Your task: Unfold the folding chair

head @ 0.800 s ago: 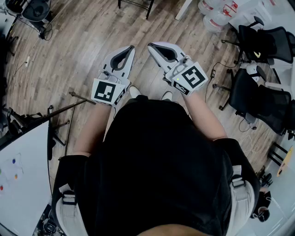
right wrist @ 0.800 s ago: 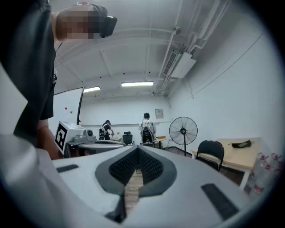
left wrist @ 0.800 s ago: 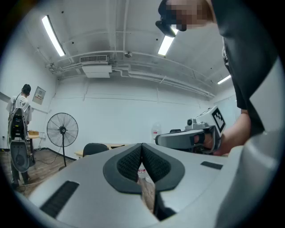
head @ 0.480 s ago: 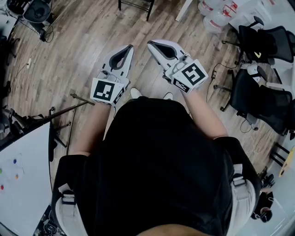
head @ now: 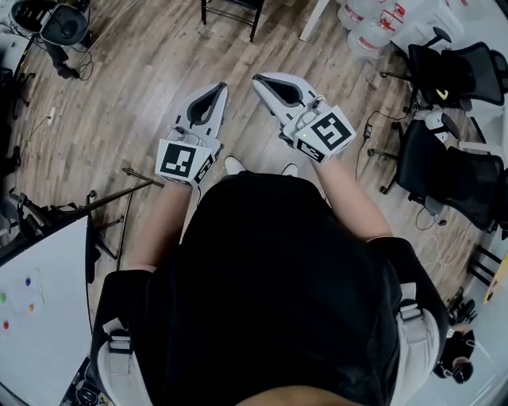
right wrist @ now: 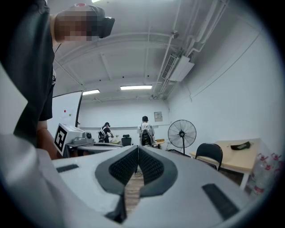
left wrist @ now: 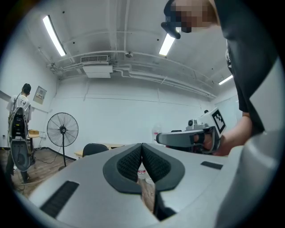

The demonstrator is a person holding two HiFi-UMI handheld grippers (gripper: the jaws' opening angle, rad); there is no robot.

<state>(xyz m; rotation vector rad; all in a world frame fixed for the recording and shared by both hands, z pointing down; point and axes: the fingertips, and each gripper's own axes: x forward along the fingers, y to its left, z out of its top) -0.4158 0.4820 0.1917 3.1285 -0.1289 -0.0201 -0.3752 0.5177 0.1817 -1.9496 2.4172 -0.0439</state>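
Leftmost, a dark metal stand (head: 103, 198) sprawls on the wood floor (head: 143, 71). Next comes the left gripper (head: 219, 87), jaws pressed together on nothing. Just right of it is the right gripper (head: 259, 79), likewise closed and empty. Both are well short of the black chair (head: 230, 9) at the far edge, which is partly cut off. Office chairs (head: 456, 71) stand far right.

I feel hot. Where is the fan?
In the right gripper view, the fan stands right of centre, just left of the black chair.
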